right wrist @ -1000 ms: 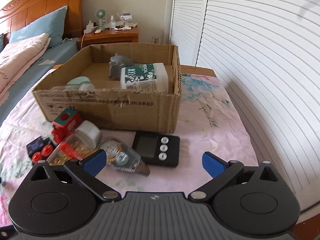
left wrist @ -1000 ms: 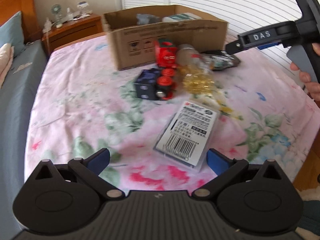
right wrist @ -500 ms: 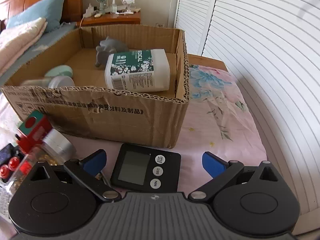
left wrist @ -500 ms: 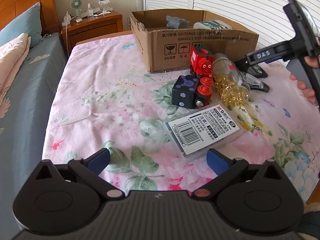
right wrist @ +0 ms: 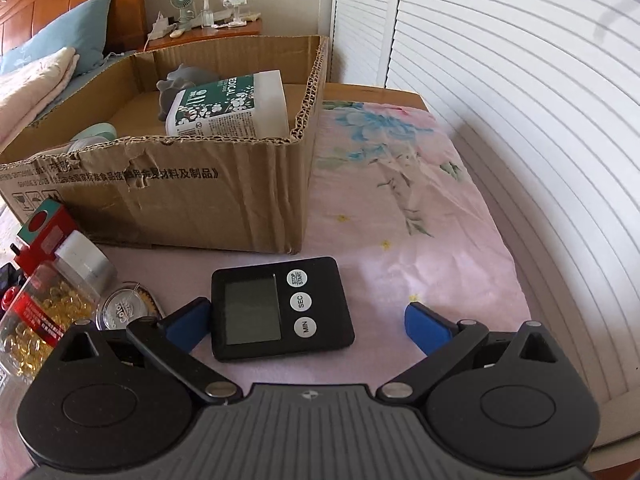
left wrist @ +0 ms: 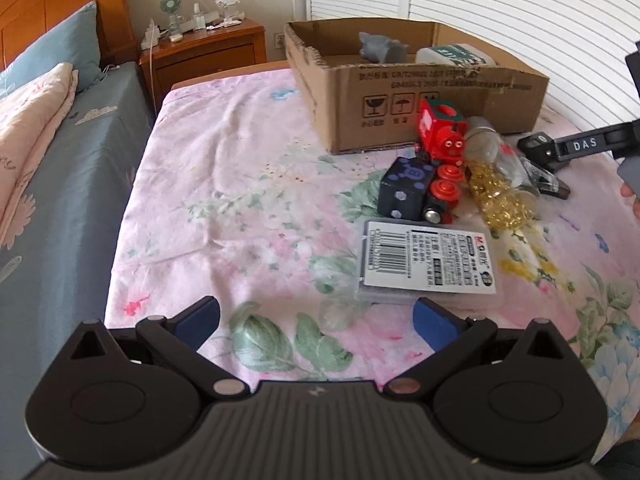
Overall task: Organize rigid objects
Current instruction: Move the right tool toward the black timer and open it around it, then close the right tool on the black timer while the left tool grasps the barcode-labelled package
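Fingers (right wrist: 188, 320) now flank the timer (right wrist: 280, 308) (unclosed).

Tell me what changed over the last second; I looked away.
The right claw moved forward and down to the black timer, which now lies between its open fingers, not yet gripped. The left claw swung its view and hangs open near the card pack. Nothing was picked up or released; the box and toys stayed put.

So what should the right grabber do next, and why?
Probably ease forward a little and close on the black timer. The right gripper is open, with the timer lying flat between its blue fingers, nearer the left one. The cardboard box sits just behind, open on top, ready for it.
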`<state>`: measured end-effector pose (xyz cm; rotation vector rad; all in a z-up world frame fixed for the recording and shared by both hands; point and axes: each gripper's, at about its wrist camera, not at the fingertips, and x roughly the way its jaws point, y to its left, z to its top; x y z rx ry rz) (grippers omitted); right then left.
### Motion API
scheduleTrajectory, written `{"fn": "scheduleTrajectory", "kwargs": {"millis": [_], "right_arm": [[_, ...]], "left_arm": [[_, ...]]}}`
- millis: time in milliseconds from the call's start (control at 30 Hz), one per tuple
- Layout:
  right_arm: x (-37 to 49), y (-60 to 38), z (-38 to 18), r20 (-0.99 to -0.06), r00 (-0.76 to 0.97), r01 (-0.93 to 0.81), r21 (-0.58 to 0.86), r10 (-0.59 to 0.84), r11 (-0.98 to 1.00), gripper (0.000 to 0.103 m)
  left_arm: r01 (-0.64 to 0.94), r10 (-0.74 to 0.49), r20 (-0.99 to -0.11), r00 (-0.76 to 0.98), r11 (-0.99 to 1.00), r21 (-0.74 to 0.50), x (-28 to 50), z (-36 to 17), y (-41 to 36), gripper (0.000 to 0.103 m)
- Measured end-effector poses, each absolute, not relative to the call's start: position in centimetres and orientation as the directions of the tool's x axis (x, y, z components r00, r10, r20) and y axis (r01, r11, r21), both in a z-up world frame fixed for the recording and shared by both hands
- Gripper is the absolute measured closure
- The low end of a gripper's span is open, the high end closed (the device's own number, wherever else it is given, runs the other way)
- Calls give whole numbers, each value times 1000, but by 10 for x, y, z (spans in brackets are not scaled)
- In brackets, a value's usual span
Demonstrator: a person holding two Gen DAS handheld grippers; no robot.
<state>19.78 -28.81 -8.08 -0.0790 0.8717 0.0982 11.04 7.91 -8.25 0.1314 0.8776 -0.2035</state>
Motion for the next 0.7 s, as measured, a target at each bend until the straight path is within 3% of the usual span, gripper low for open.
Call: {"fn": "scheduleTrajectory", "kwargs": {"millis": [233,700], "right_arm": [[195,-290,-81,-755,653,-121,-27,59,992,0],[191,-293,-81,-739,668,-164,-27,91,986,0]], "left_arm": [[373,-262,-755,602,927,-24,97,-78,55,1],[340,-230,-771,594,940,-18,118,-86,30,2]]}}
